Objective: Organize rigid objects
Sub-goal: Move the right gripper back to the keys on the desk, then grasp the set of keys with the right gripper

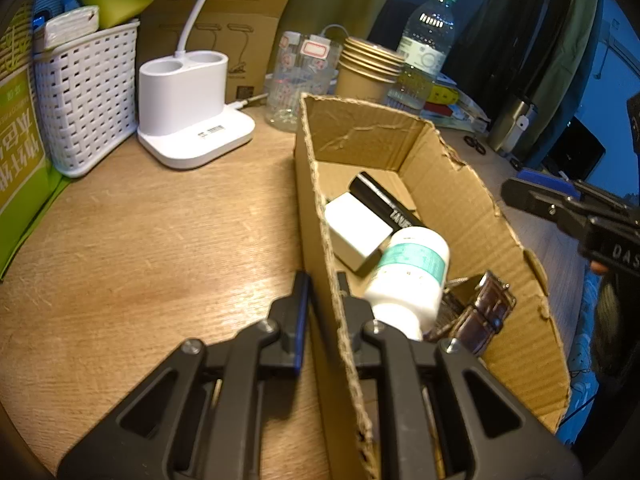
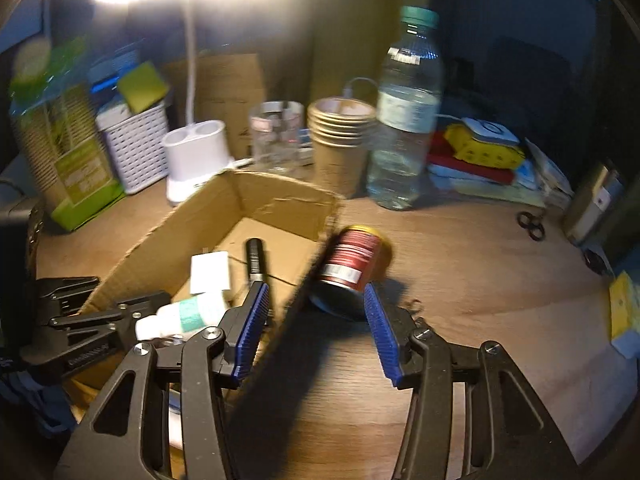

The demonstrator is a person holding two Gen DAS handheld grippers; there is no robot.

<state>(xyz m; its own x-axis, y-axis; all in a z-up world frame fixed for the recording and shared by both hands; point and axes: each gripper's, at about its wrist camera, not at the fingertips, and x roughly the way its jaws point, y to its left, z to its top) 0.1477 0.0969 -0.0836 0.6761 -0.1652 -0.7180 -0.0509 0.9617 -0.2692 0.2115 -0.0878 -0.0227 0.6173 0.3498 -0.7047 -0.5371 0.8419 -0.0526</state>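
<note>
An open cardboard box (image 1: 452,184) lies on the wooden desk; it also shows in the right wrist view (image 2: 168,232). Inside lie a white bottle with a teal label (image 1: 412,276), a white block (image 1: 356,232), a black tube (image 1: 384,204) and a brown watch strap (image 1: 484,312). My left gripper (image 1: 323,284) is shut on the box's near wall (image 1: 320,216). My right gripper (image 2: 316,300) is open, straddling the box's right wall. A red can (image 2: 352,260) lies tilted on the desk just outside the box, between the right gripper's fingers, blurred.
At the back stand a white woven basket (image 1: 86,100), a white lamp base (image 1: 188,108), a glass jar (image 1: 296,80), stacked paper cups (image 2: 340,140) and a water bottle (image 2: 404,120). Books and packets (image 2: 480,156) and small scissors (image 2: 530,224) lie at the right.
</note>
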